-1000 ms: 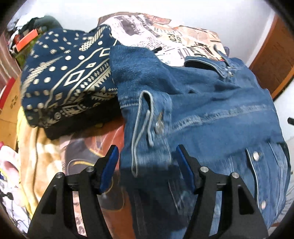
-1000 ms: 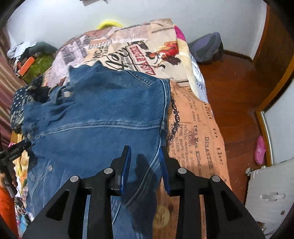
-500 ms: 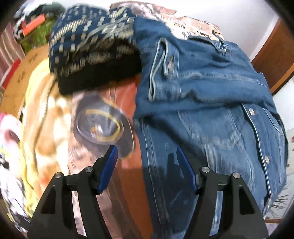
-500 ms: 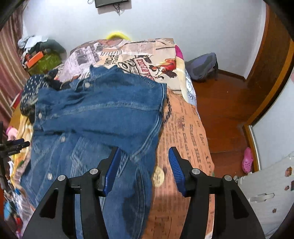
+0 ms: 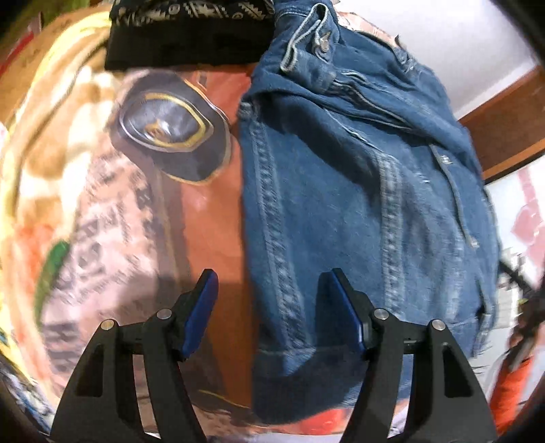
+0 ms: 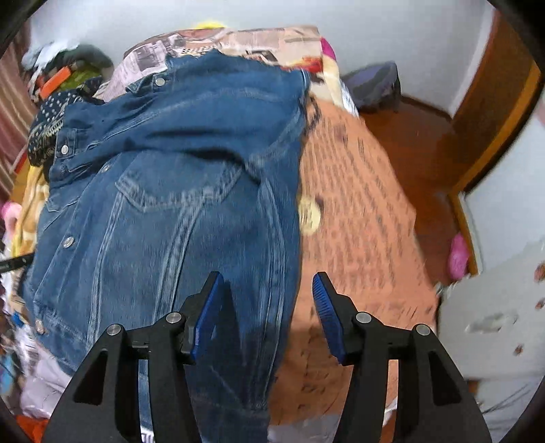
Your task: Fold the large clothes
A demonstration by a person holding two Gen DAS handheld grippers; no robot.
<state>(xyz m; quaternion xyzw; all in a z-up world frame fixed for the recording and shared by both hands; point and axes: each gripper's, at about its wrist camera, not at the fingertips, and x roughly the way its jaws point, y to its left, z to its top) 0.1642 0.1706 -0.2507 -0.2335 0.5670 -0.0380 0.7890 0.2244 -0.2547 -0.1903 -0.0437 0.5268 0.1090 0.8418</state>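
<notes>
A blue denim jacket [image 5: 357, 191] lies on the printed bedspread [image 5: 119, 211], sleeves folded in over its body. My left gripper [image 5: 272, 306] is open and empty, straddling the jacket's left side seam near the hem. In the right wrist view the same jacket [image 6: 177, 204] lies face up with its buttons at the left. My right gripper [image 6: 269, 306] is open and empty over the jacket's right edge near the hem, with one finger over denim and the other over the orange bedspread [image 6: 354, 225].
A folded dark patterned garment [image 5: 190, 30] lies at the jacket's upper left and also shows in the right wrist view [image 6: 47, 126]. The bed's right edge drops to a wooden floor [image 6: 415, 136] with a dark bag [image 6: 374, 85] and a pink slipper [image 6: 458, 259]. Clutter lies at the far left [image 6: 64, 75].
Both grippers let go of the folded-in jacket parts and opened. Both have pulled back along the jacket towards its hem end.
</notes>
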